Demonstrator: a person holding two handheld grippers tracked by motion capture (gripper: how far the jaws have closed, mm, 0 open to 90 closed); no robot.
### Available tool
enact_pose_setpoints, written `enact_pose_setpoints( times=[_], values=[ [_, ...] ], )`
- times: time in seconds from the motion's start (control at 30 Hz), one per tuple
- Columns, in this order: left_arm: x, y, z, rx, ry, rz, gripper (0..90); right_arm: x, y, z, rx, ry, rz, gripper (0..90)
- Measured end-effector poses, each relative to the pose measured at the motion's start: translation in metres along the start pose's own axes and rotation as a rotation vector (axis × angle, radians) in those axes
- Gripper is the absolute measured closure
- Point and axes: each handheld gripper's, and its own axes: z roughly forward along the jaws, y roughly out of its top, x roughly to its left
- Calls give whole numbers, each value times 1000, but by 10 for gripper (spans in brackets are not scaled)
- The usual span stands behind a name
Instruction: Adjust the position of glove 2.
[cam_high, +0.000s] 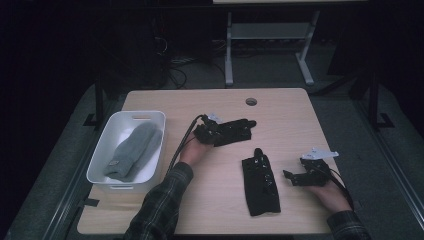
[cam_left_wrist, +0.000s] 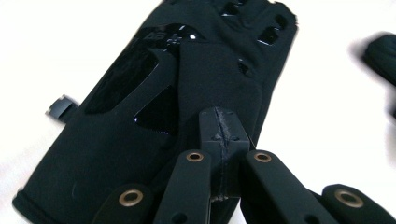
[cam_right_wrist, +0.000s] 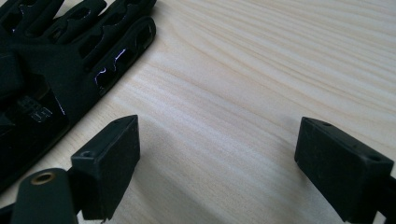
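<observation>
I had the black glove (cam_high: 261, 185) lying flat on the table (cam_high: 280, 115), between my 2 hands. My left hand-held gripper (cam_high: 250, 123) hung above the table beyond the glove, jaws pressed together with nothing in them. My right hand-held gripper (cam_high: 289, 176) sat just beside the glove's right edge, jaws wide apart over bare wood. A grey glove (cam_high: 132, 150) rested in the white bin (cam_high: 150, 117) at far left.
</observation>
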Motion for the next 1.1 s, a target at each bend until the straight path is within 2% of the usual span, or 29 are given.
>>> enact_pose_setpoints(
  times=[0.1,0.23,0.4,0.53,0.7,0.83,0.93,1.0,1.03,1.1],
  values=[
    [-11,-11,-9,0,-15,-7,896,0,0,0,-1,0,-3,139],
    [-24,-23,-21,27,-21,25,896,0,0,0,0,0,-3,139],
    [-41,-38,-33,28,-25,39,896,0,0,0,2,-1,-4,139],
    [-50,-50,-42,21,-28,48,896,0,0,0,2,-3,-3,139],
    [-60,-59,-51,40,-23,68,896,0,0,0,2,-3,-3,139],
    [-64,-65,-59,21,-3,77,895,0,0,0,2,-3,-3,139],
    [-63,-65,-71,-25,26,72,894,0,0,0,0,-5,-6,139],
    [-58,-62,-78,-59,62,58,895,0,0,0,0,-4,-7,139],
    [-53,-59,-79,-65,85,58,895,0,0,0,-1,-4,-7,138],
    [-46,-56,-78,-66,100,33,895,0,0,0,-1,-4,-7,138]
  ],
)
